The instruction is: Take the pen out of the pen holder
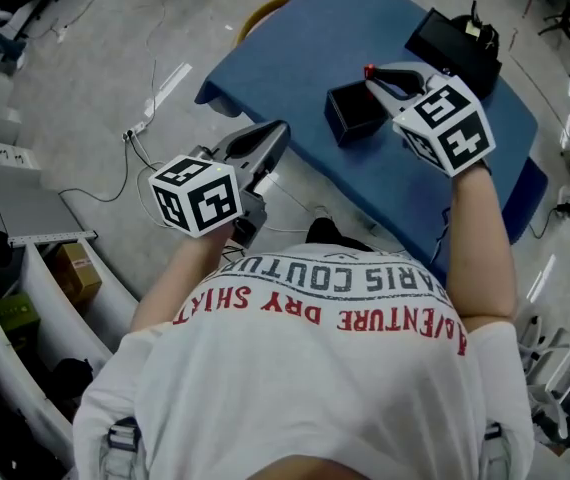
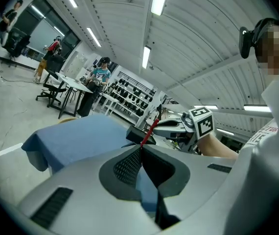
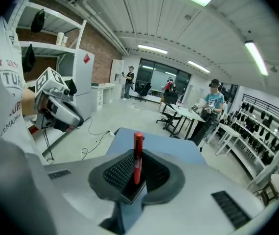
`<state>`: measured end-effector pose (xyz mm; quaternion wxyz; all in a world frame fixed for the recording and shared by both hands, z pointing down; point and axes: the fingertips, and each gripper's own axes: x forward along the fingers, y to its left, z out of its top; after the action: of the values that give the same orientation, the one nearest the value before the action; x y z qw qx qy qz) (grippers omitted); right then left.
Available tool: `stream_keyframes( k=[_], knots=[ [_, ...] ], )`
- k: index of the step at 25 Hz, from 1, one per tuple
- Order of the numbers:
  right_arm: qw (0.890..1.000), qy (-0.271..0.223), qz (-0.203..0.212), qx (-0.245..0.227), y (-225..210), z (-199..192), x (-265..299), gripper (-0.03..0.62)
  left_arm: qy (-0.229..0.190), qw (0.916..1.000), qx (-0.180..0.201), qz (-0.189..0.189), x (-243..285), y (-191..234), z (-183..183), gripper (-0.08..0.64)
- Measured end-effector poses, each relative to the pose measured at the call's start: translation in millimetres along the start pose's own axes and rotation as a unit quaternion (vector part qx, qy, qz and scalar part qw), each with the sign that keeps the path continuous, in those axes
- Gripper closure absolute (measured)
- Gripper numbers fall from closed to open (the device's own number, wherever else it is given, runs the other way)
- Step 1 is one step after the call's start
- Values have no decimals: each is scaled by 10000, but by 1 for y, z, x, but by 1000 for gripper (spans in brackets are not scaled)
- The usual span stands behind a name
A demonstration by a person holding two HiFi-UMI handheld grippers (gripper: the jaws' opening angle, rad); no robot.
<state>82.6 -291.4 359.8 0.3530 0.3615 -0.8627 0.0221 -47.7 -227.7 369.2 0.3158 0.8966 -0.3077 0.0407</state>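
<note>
Over the tabletop [image 1: 295, 58], the right claw [image 1: 373, 76] is gripping the red pen [image 3: 138, 155]; the left claw [image 1: 277, 133] is hanging closed.

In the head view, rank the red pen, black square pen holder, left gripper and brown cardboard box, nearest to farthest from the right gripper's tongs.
1. Red pen: held in the right gripper tongs.
2. Black square pen holder: on the blue table, just below the tongs.
3. Left gripper: off the table's left edge.
4. Brown cardboard box: far left.
</note>
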Motion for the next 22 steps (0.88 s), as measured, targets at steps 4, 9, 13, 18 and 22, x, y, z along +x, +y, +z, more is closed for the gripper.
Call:
stream_keyframes(
  k=[4, 9, 13, 18, 22],
  knots=[
    [9983, -446, -254, 261, -2, 15, -28, 537, -15, 10000, 73, -63, -7, -12, -1, 528],
    [9929, -970, -531, 434, 4, 34, -63, 537, -72, 9995, 234, -185, -14, -25, 3, 528],
    [9876, -1330, -608, 578, 16, 46, -89, 538, -130, 9990, 317, -302, -21, -38, 9, 528],
    [9782, -1733, -798, 822, 28, 44, -111, 538, -164, 9972, 552, -468, -25, -55, 10, 528],
    [9695, -1972, -928, 1122, 40, 31, -114, 537, -93, 9961, 653, -590, -26, -64, 6, 528]
  ],
)
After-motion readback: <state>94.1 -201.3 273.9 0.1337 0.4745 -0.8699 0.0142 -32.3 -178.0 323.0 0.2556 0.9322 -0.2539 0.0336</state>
